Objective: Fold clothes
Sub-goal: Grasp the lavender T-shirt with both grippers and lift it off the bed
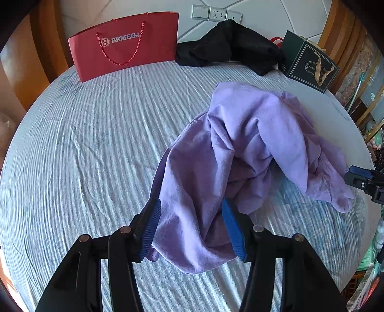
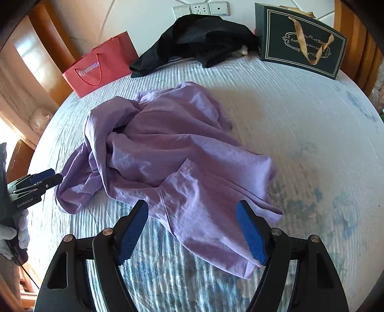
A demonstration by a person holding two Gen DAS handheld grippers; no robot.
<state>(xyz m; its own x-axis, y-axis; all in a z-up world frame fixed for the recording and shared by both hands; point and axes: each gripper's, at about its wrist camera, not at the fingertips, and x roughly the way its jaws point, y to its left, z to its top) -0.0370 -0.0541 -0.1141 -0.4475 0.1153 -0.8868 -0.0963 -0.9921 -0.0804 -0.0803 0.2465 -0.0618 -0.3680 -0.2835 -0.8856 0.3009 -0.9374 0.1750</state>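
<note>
Bed: my view fills with a pale blue striped sheet (image 1: 96,148), wrinkled.
Wall: white padded panel (image 2: 134,19) at 12 o'clock, with sockets (image 1: 217,13).
Frame: orange wood (image 1: 48,48) at 10 and 2 o'clock.
Light: bright daylight from 9 o'clock.

Place: I see a home bedroom
Evidence: striped bed (image 1: 96,144), wall sockets (image 1: 216,13), gift bags (image 1: 124,45), black clothes (image 2: 199,40), wooden frame (image 2: 50,43)
</note>
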